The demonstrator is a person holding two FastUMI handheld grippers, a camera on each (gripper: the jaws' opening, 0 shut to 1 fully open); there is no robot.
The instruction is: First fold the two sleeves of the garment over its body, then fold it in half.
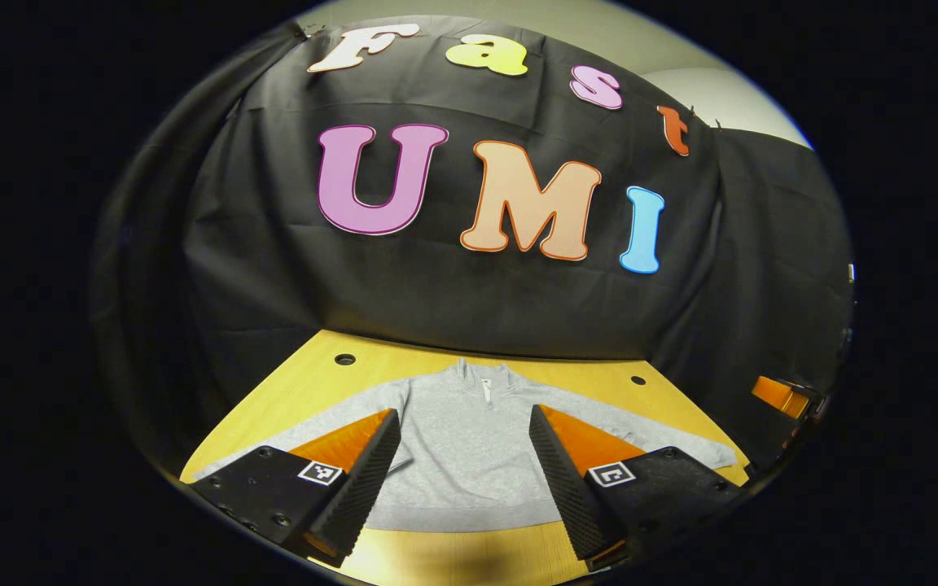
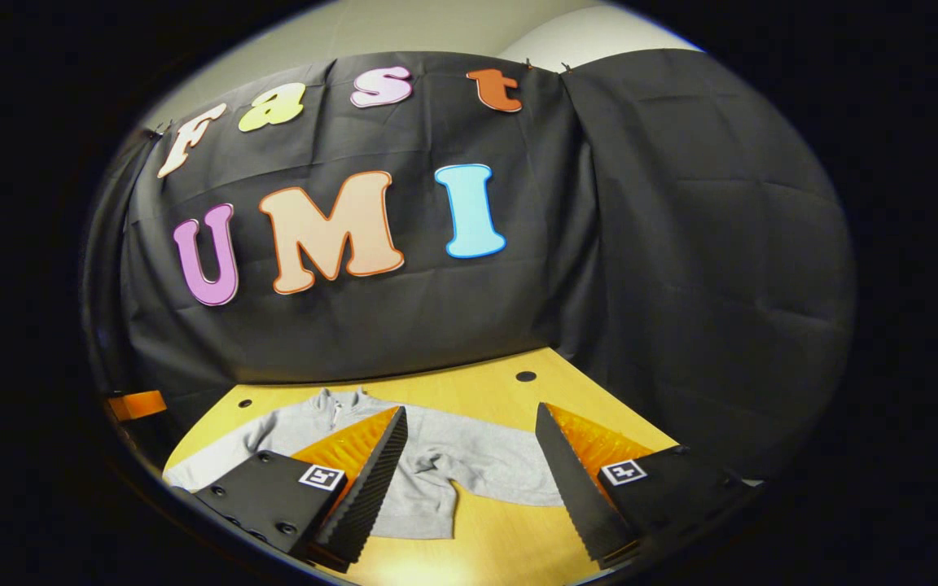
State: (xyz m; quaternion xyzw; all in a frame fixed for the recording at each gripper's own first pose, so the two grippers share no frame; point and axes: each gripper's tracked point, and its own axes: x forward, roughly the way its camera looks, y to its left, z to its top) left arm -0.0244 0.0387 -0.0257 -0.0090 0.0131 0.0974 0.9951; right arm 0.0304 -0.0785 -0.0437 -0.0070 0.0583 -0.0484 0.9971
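A grey quarter-zip sweatshirt (image 1: pixel 469 456) lies flat on the yellow wooden table (image 1: pixel 330 378), collar toward the booth wall. Its sleeves spread out to the left (image 1: pixel 273 443) and right (image 1: pixel 681 446). My left gripper (image 1: pixel 465 415) hangs open above the garment's near hem, fingers wide apart and holding nothing. In the right gripper view the sweatshirt (image 2: pixel 436 464) sits left of centre, its near sleeve (image 2: pixel 510 480) reaching toward the right finger. My right gripper (image 2: pixel 471 411) is open and holds nothing, hovering over that sleeve side.
The black cloth wall closes the table's far edge and both sides. Round holes (image 1: pixel 344 359) (image 1: pixel 637 380) mark the tabletop near the wall. The other gripper shows at the right edge (image 1: pixel 778 395) of the left view and at the left edge (image 2: pixel 135 404) of the right view.
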